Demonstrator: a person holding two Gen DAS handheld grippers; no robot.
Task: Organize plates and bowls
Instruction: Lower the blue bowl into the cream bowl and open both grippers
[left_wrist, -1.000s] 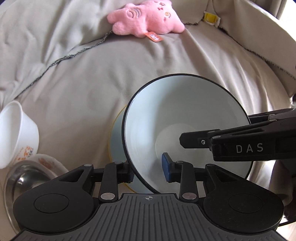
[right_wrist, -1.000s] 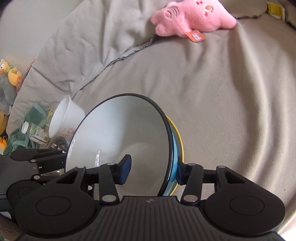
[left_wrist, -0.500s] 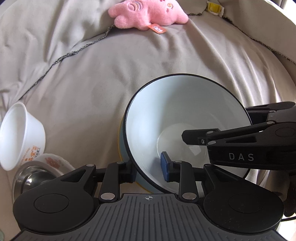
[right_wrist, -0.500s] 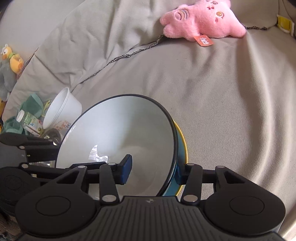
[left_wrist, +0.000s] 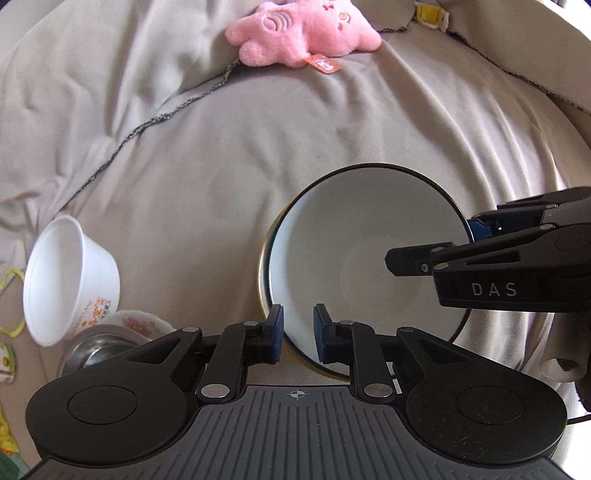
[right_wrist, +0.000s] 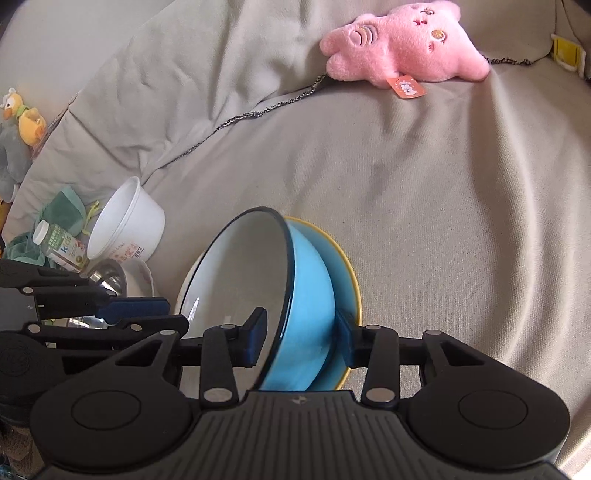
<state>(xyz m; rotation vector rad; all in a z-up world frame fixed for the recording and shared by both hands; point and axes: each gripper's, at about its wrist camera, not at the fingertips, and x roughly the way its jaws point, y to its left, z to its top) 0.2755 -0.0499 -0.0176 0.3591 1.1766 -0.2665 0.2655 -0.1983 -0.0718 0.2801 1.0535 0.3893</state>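
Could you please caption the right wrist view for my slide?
Right gripper closing over the rim of a tilted blue bowl nested in a yellow-rimmed dish.

"DAS" in white on right gripper (left_wrist: 469, 240). "Kids" partly readable on bottle (right_wrist: 59, 246) label. Red print on white tub (left_wrist: 70, 280), "LAKE" perhaps, otherwise illegible. Orange tag (right_wrist: 405, 86) unreadable.

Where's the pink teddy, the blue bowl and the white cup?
pink plush toy (right_wrist: 402, 44), right wrist view, on its face.
blue bowl (right_wrist: 308, 295), right wrist view, on its outer wall.
white cup (left_wrist: 55, 273), left wrist view, inside its mouth.
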